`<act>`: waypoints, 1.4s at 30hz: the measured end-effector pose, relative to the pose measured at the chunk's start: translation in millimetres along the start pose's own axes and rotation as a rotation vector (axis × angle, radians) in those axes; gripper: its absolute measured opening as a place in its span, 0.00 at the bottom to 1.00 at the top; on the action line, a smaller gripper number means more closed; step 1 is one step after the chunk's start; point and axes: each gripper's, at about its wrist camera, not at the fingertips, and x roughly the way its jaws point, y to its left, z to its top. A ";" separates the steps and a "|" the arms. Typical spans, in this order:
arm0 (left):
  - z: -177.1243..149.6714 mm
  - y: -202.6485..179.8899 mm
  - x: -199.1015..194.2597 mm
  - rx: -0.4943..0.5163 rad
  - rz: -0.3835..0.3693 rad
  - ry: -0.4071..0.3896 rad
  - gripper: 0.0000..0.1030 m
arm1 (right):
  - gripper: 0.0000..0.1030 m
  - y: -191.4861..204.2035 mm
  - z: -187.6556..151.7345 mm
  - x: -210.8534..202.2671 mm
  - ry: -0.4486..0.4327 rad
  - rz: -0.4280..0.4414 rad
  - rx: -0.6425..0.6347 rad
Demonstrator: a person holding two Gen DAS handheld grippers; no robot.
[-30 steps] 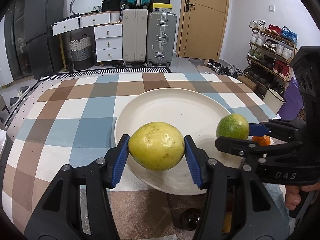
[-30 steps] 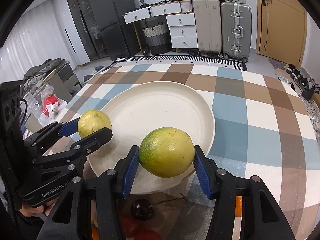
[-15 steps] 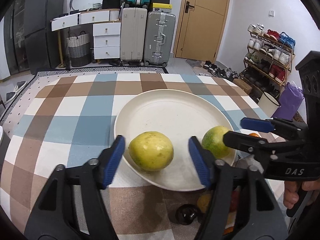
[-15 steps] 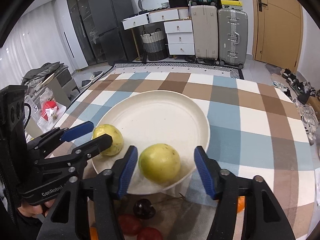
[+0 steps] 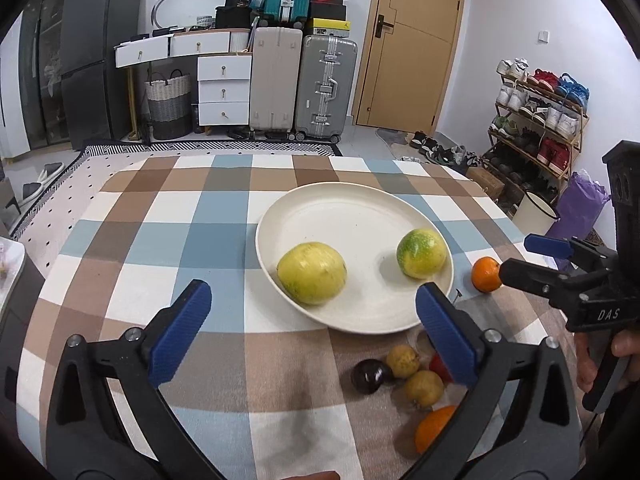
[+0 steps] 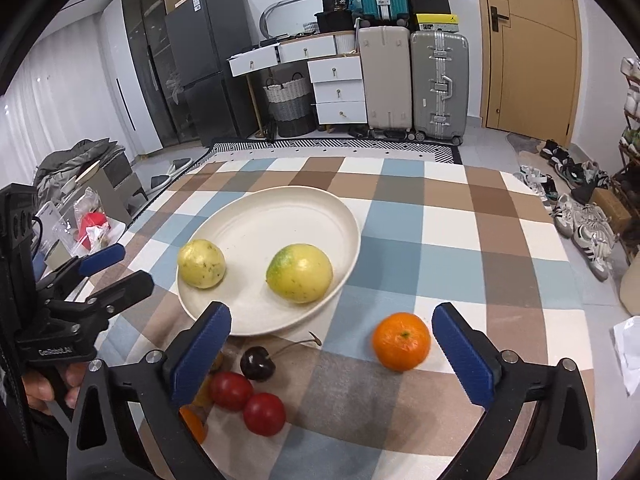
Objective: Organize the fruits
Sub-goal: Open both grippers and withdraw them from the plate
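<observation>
A second ago a fruit was clamped in each gripper above the plate; now both have been set down and let go. The yellow fruit [image 5: 311,273] and the green-yellow fruit [image 5: 421,253] are seen lying apart on the near half of the cream plate [image 5: 344,204], which stands on the checked desk [image 5: 160,248]. The jaws of the left gripper [image 5: 313,329] are opening wide with nothing between them, and the same holds for the right gripper [image 6: 331,346], whose jaws are also opening and empty. Both grippers have been drawn back from the plate. Two fruits are thus judged placed, while the orange [image 6: 401,341], the cherry [image 6: 258,363], the two red fruits [image 6: 247,402] and other small fruit in front of the plate remain to be gathered.
</observation>
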 end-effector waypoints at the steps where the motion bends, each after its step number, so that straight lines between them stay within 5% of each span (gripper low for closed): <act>1: -1.4 -0.9 -3.6 0.005 0.004 -0.003 0.99 | 0.99 -1.3 -1.2 -2.4 0.003 0.008 0.004; 21: -28.0 -16.4 -53.5 0.035 0.005 0.005 0.99 | 1.00 -13.0 -29.7 -40.5 0.003 -0.014 0.018; 42: -65.9 -54.0 -55.4 0.085 -0.042 0.090 0.99 | 1.00 -3.5 -70.2 -41.2 0.079 0.012 0.000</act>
